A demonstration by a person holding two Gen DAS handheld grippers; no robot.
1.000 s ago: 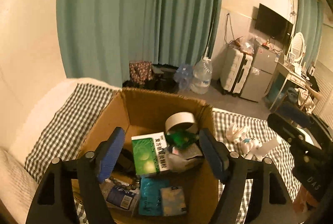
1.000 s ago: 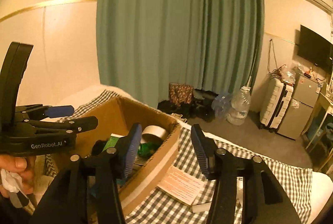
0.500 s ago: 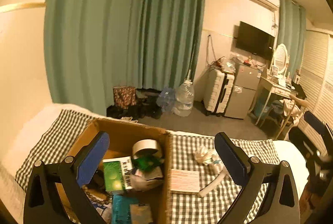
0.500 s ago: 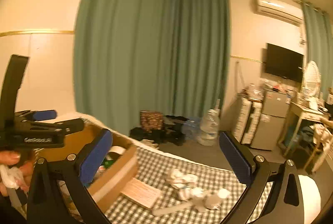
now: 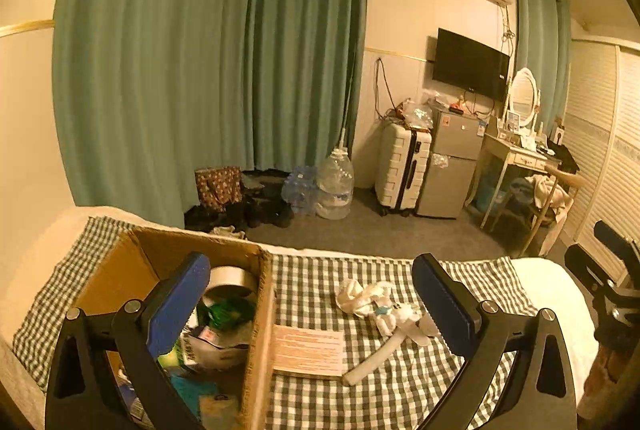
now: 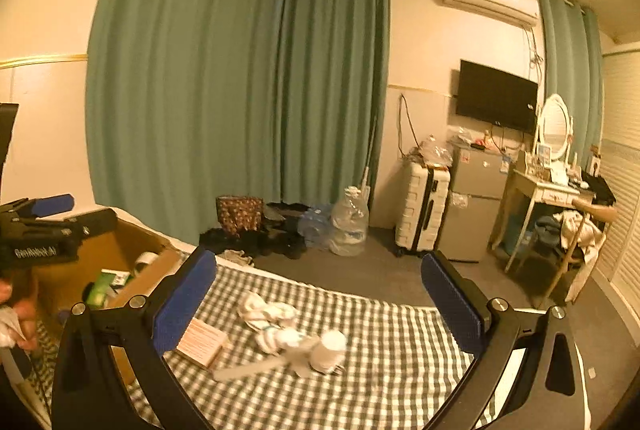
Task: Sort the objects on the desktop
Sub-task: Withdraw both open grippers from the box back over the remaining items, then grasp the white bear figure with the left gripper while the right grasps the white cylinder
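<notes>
Left gripper point(image 5: 308, 294) wide open, nothing between the blue pads point(image 5: 176, 302). Held up above the bed, over the right wall of the cardboard box point(image 5: 262, 310). Right gripper point(image 6: 316, 294) wide open too, nothing between its pads. Held up above the checked cloth point(image 6: 380, 334), to the right of the box.

Plenty of open cloth on the right half of the bed. Far edge of the bed just past the things on the cloth, with grey floor point(image 5: 360, 230) beyond. Bare white bedding point(image 5: 552, 294) at the far right, past the edge of the cloth. Green curtain point(image 5: 200, 70) well behind.

Box open at the top, standing at the left of the bed. Inside: a roll of tape point(image 5: 230, 280) at the far end, a shiny green thing point(image 5: 228, 314) next to it, a green packet point(image 6: 102, 288) and more small things nearer, too jumbled to name.

Things left out on the cloth: a flat pink booklet point(image 5: 308, 350) touching the right wall of the box, below and between the left pads. Just right of it a white tube point(image 5: 380, 356) lying slanted. Past the tube, a heap of crumpled white tissue point(image 5: 364, 296), near the left gripper's right pad. In the right wrist view the same tube and tissue low between the open pads, blurred, with a small white bottle point(image 6: 328, 348) beside them.
</notes>
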